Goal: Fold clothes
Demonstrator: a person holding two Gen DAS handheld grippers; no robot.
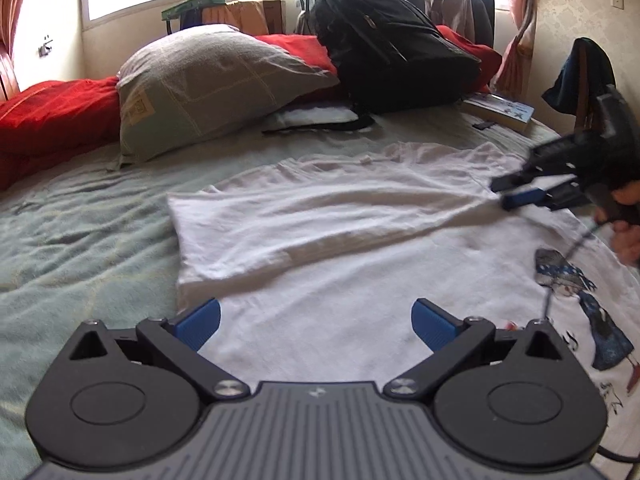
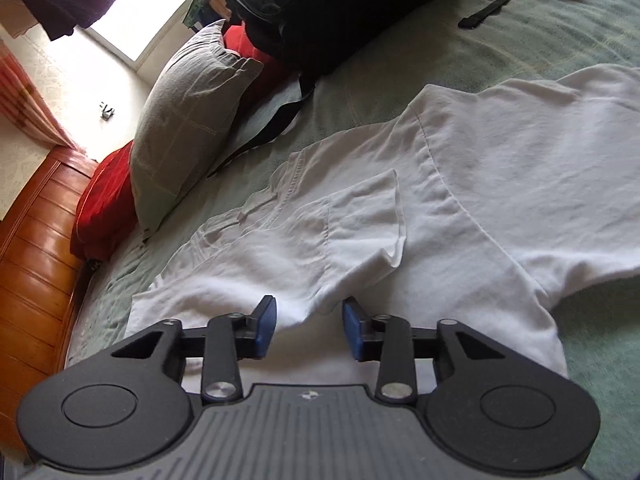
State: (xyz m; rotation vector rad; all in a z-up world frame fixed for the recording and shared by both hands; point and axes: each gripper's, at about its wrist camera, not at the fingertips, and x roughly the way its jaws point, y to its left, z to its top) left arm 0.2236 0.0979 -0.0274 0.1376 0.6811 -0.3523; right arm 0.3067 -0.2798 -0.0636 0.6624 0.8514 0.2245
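A white T-shirt [image 1: 320, 216] lies spread on the green bedspread [image 1: 80, 240], its far side folded over the middle. A printed figure [image 1: 580, 300] shows on its near right part. My left gripper [image 1: 316, 322] is open wide just above the shirt's near edge, with nothing between its blue pads [image 1: 200, 320]. My right gripper [image 1: 516, 194], held by a hand, hovers over the fold line at the right. In the right wrist view the right gripper [image 2: 310, 328] stands open above the T-shirt [image 2: 500, 168]; a ridge of cloth runs under the gap, untouched by the pads. A folded-in sleeve [image 2: 360, 216] lies ahead.
A grey pillow [image 1: 216, 80], a red blanket [image 1: 52, 116] and a black backpack [image 1: 396, 48] line the bed's far side. A book [image 1: 500, 110] lies at the far right corner. A wooden headboard [image 2: 36, 272] borders the bed in the right wrist view.
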